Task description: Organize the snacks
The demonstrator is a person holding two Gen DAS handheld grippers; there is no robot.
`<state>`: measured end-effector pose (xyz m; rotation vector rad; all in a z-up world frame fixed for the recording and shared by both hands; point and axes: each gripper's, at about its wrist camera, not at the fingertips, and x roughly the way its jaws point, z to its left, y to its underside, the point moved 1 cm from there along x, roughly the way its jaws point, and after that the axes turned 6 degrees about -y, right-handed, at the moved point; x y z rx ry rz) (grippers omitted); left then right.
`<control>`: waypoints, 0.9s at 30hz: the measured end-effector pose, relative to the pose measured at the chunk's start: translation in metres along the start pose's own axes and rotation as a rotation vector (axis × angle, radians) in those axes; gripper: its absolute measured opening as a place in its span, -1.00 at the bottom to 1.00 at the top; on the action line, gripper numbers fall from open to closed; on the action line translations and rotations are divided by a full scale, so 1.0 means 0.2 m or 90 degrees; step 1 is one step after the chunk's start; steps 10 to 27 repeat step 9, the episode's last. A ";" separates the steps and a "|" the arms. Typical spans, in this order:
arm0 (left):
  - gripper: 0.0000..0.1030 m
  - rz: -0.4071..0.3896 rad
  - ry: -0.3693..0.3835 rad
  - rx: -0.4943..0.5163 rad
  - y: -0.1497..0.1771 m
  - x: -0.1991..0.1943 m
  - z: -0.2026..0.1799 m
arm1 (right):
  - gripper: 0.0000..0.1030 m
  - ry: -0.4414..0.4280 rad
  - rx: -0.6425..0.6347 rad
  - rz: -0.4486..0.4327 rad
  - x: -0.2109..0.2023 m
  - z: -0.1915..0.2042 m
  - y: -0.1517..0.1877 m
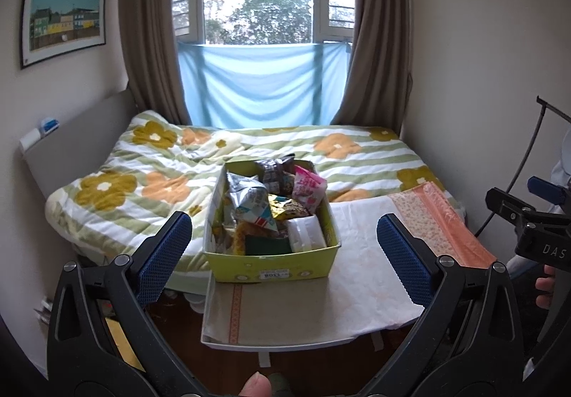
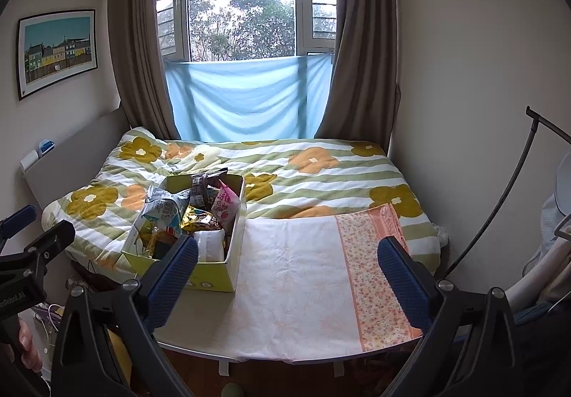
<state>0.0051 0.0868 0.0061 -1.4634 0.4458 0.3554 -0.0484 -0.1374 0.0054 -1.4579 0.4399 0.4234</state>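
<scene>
A yellow-green box (image 1: 271,263) stands on the left part of a small cloth-covered table (image 1: 360,293). It is full of snack packets: a silver bag (image 1: 246,199), a pink bag (image 1: 308,190), a dark bag (image 1: 274,170), a gold packet (image 1: 285,209) and a white pack (image 1: 307,234). My left gripper (image 1: 283,250) is open and empty, held back from the box's near side. In the right wrist view the box (image 2: 214,275) sits left of my right gripper (image 2: 287,266), which is open and empty over the table's cloth (image 2: 296,272).
A bed with a flowered striped duvet (image 1: 150,161) lies behind the table, under a window with brown curtains (image 1: 150,40). A headboard (image 1: 71,140) stands on the left. A black stand with a cable (image 2: 499,200) is on the right. The floor is dark wood (image 1: 178,322).
</scene>
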 end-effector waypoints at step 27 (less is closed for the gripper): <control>0.99 0.001 -0.012 0.004 0.00 0.09 0.01 | 0.95 -0.003 -0.001 0.008 0.06 0.01 -0.01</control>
